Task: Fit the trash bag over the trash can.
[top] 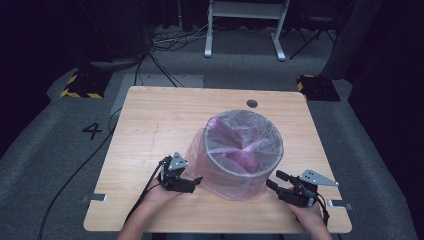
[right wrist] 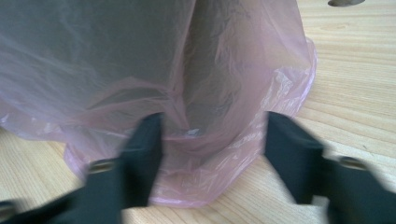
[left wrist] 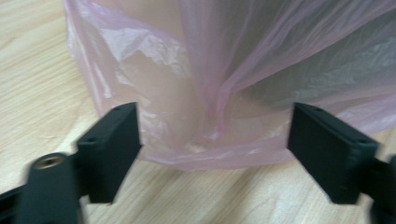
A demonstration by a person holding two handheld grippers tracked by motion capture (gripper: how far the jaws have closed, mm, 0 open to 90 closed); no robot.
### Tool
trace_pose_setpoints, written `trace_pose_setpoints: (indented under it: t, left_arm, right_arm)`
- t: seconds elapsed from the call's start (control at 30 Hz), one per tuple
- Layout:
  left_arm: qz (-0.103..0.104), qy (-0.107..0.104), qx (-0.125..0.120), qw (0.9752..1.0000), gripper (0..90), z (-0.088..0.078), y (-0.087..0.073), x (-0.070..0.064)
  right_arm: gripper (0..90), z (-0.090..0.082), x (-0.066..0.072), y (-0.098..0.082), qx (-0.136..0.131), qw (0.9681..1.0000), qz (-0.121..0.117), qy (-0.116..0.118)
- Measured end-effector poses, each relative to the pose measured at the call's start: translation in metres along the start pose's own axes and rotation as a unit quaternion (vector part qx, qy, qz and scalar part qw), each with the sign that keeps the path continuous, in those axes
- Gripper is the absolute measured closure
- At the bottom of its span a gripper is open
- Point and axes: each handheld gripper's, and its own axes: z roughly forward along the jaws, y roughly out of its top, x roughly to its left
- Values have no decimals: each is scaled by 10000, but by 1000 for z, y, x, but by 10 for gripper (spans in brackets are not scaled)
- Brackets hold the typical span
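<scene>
wooden table (top: pixel 150 125), light top with a small dark round hole (top: pixel 252 103) near the far edge. grey mesh bin (top: pixel 244 145) stands upright between the two grippers, ahead of both, lined with a thin pink bag (top: pixel 235 187) that drapes over the rim and down the outside to the tabletop.

left gripper (top: pixel 196 181) sits just left of the bin's base, jaws spread wide, tips right at the bag's loose skirt; in the left gripper view the pink film (left wrist: pixel 196 116) hangs in the gap between the jaws, nothing pinched.

right gripper (top: pixel 276 179) sits just right of the bin's base, jaws also spread. in the right gripper view the bag's bottom folds (right wrist: pixel 196 158) bunch on the wood between the jaws; that view is blurred, cannot tell if the jaws touch the film.
</scene>
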Motion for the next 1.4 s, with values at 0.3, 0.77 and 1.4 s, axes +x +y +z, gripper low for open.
trace_pose_setpoints:
  t: [0.3,0.77,1.4]
  left_arm:
    - [146,227,-303,9992,77,-15,-5,-5]
    - [-54,473,-377,9982,70,-40,-34,3]
    - [-147,489,-336,9981,70,-44,-52,4]
  right_arm:
    - [113,-5,-4,3,-100,9995,39,-307]
    - [123,-22,-9,21,-310,9985,-127,-443]
    - [114,-35,-4,69,-609,9961,-491,-405]
